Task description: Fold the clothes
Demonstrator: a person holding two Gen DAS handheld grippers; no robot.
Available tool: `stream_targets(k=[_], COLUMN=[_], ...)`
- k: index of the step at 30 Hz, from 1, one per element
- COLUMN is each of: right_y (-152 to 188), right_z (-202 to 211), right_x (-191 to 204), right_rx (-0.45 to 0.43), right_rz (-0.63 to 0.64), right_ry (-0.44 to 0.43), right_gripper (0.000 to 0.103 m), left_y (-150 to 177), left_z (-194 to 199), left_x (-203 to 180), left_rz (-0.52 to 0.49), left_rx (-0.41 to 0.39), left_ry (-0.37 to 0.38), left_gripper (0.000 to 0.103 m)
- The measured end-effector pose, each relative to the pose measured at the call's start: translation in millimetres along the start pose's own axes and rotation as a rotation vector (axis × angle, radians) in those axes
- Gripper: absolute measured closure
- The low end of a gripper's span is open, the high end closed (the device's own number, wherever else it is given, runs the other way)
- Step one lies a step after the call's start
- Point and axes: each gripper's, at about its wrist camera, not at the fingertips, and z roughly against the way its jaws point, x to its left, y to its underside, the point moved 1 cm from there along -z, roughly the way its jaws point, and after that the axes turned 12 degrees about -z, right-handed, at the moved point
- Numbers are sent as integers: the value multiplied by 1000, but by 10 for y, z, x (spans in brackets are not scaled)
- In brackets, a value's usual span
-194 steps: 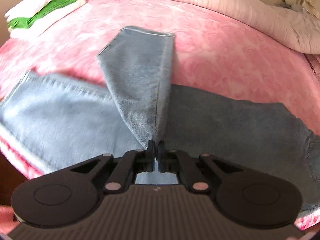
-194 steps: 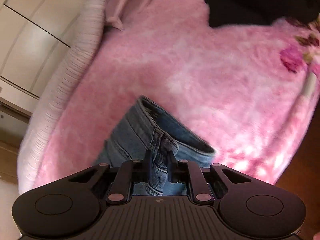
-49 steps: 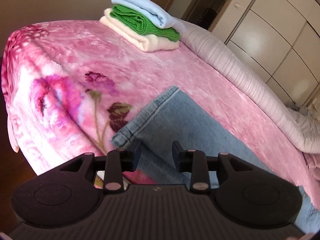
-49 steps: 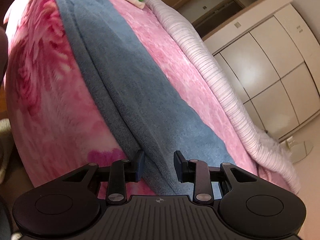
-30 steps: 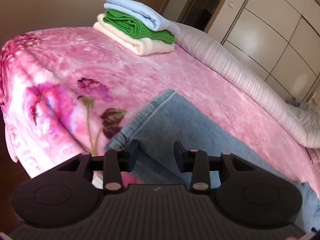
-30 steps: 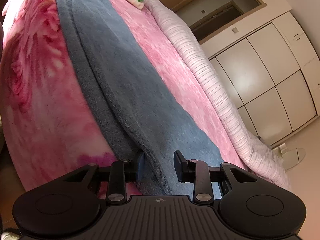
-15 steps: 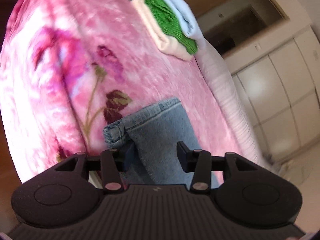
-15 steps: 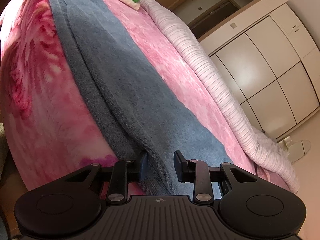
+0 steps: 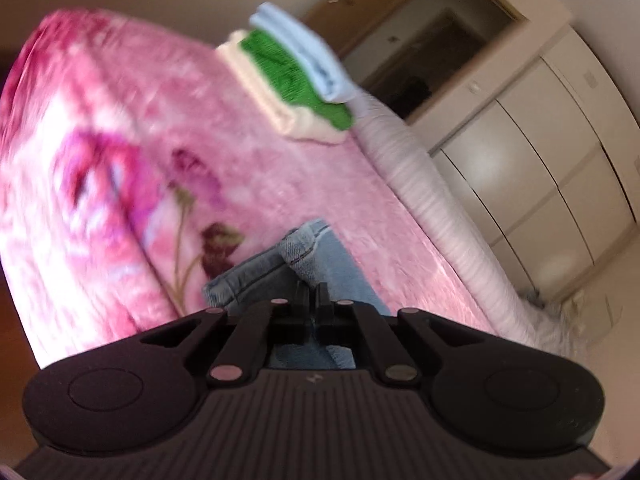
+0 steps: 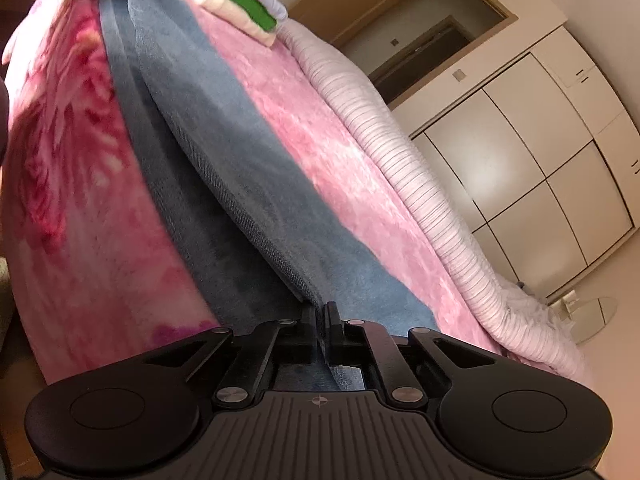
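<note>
left wrist view. left gripper [image 9: 311, 295]: jaws drawn in narrow and pinching the hem end of the jeans [image 9: 320, 268]. the denim cuff is bunched and lifted just ahead of the fingers, its stitched edge curled over. the jeans lie on the pink floral blanket [image 9: 120, 168] that covers the bed, near its front edge. a stack of folded clothes [image 9: 292, 88], cream under green under pale blue, sits well apart at the far end of the blanket. a ribbed pale quilt [image 9: 432, 204] runs along the far side. white wardrobe doors [image 9: 540, 152] stand behind. the picture is blurred on the left.

right wrist view. right gripper [image 10: 320, 314]: jaws likewise narrow, closed on an edge of the jeans [image 10: 224, 148] at the opposite end. the denim runs away from the gripper as one long narrow band with two layers showing, one leg laid over the other along the length. the band reaches toward the folded stack [image 10: 236, 4] in the distance. the quilt [image 10: 420, 168] lies alongside, apart from the denim.

progress, as a judgement. done: three garments folded and stacked; jeans doubled lengthwise. left: the crosswise folds that shorten the band, then placing it with the stack. both ends being gripped suits bringing one end over to the other.
</note>
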Motion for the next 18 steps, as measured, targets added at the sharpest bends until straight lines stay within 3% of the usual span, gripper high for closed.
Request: stream_targets(k=[9,12,15,18], right_y=[65,102,96,85], right_z=[60,-92,-93,-66], right_x=[84,186,235,63], right_rx=[24,101,107,132], right_rz=[23,31,65,-40], right_ry=[-38,-71,-51,-71], right_gripper=[102,102,100,98], left_y=[154,197,233,267], left_z=[7,25,61,98], left_x=[140,117,80,42], left_rz=[-110,-153,-198,-243], left_rx=[13,34,56,78], left_ry=[-6,-59,-118,-178], left_gripper=[102,102,98,95])
